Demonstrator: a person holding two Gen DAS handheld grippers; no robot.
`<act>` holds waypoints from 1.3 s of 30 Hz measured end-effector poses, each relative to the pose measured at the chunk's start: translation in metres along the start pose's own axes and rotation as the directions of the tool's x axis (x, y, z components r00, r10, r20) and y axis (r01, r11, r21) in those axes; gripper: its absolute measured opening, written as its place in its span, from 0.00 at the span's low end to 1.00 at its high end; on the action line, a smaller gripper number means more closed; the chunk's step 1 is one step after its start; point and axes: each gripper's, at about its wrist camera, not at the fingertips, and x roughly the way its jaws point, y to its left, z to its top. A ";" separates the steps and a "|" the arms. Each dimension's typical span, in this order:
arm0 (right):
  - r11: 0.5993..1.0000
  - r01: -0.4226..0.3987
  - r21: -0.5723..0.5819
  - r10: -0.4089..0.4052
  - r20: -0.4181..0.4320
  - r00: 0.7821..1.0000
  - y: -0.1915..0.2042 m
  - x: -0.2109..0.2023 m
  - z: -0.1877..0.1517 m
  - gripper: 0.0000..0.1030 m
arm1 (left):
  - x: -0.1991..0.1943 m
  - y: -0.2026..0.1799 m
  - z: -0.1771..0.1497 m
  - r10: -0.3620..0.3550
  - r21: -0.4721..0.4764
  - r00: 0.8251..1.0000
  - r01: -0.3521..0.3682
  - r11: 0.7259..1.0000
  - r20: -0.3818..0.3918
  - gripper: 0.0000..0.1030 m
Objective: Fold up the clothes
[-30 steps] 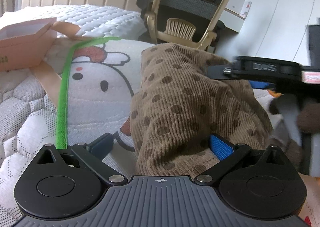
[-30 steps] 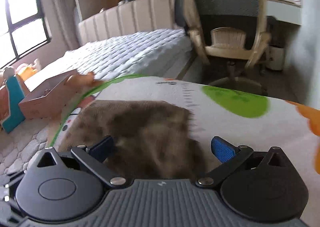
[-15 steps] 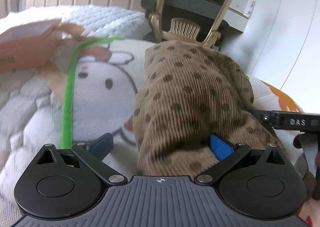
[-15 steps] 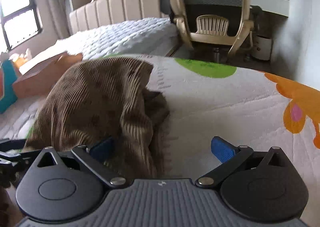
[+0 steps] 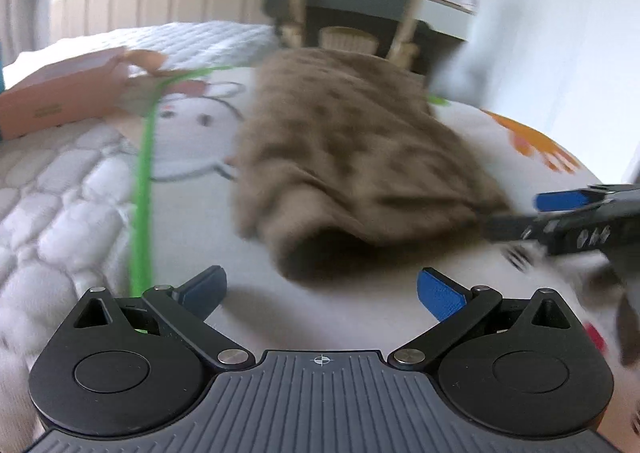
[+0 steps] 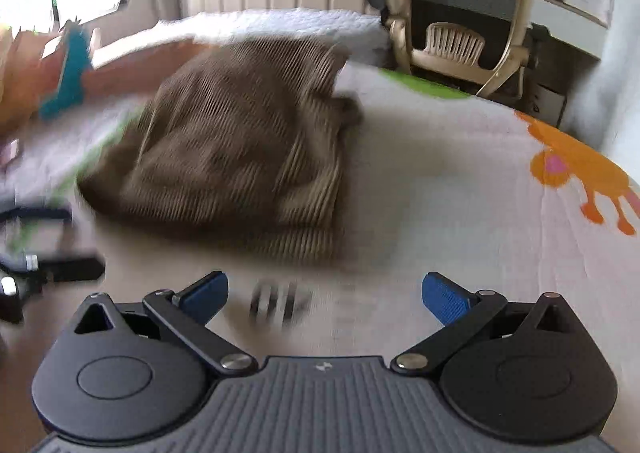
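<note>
Both my pairs of jaws stand wide apart with nothing between them. My left gripper (image 5: pixel 321 290) hovers over the printed quilt (image 5: pixel 92 221), and the brown spotted corduroy garment (image 5: pixel 352 157) lies just ahead of its jaws, a little to the right of their midline, bunched into a soft heap with a dark open fold facing me. Beyond the garment's right edge I see my right gripper (image 5: pixel 576 213) from the side, close against the cloth, though blur keeps me from telling whether it touches. From my right gripper (image 6: pixel 324 293) the same garment (image 6: pixel 240 149) sits ahead and to the left of the jaws, flat on the quilt (image 6: pixel 460 213), apart from the blue pads (image 6: pixel 446 298). Far ahead stand a pink box (image 5: pixel 60 93) to the left and an office chair (image 6: pixel 460 13).
</note>
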 end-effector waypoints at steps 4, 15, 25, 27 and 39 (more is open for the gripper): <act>0.998 0.033 0.061 -0.034 0.020 0.999 -0.004 -0.016 -0.017 1.00 | -0.007 -0.025 -0.010 0.019 0.072 1.000 -0.018 0.997 -0.003 1.00; 0.994 0.053 0.091 -0.057 0.037 0.998 0.000 -0.017 -0.020 1.00 | 0.005 -0.027 -0.006 0.025 0.134 0.999 -0.020 0.991 -0.039 1.00; 0.995 0.057 0.085 -0.060 0.037 0.998 0.001 -0.016 -0.021 1.00 | 0.003 -0.026 -0.007 0.021 0.126 0.999 -0.016 0.992 -0.036 1.00; 0.995 0.055 0.086 -0.059 0.036 0.998 0.001 -0.016 -0.020 1.00 | 0.003 -0.026 -0.007 0.021 0.125 0.999 -0.016 0.992 -0.036 1.00; 0.995 0.051 0.089 -0.055 0.037 0.998 0.000 -0.016 -0.020 1.00 | 0.002 -0.024 -0.006 0.007 0.104 1.000 -0.004 0.995 -0.029 1.00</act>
